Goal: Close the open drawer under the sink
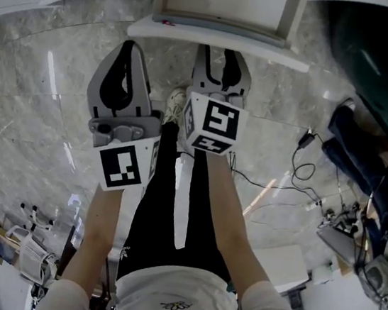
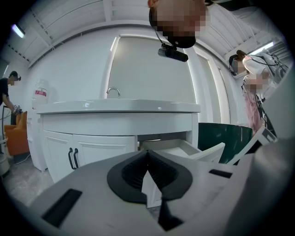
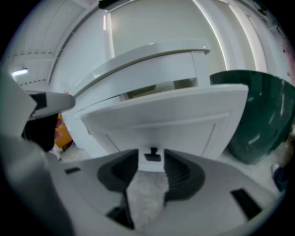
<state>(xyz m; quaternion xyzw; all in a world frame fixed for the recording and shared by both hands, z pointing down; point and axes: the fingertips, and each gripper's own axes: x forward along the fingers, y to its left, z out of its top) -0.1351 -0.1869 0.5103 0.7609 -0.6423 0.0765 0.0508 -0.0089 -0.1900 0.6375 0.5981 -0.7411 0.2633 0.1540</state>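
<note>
drawer [image 1: 218, 36]: pulled out under the sink counter [image 2: 115, 107], at the vanity's right end
right gripper [image 3: 151, 162]: jaws apart, black drawer handle [image 3: 152, 155] between them, pads not pressing
left gripper [image 2: 147, 156]: clenched, empty

drawer [image 3: 170, 120] juts out under the counter [image 2: 120, 107], right of the doors [image 2: 99, 150].

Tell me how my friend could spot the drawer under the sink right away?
Find the big white sink cabinet with the tap on top. Under its counter, at the end beside the dark green tub, is the drawer. It alone sticks out from the front; the cupboard doors beside it sit shut, with black handles.
</note>
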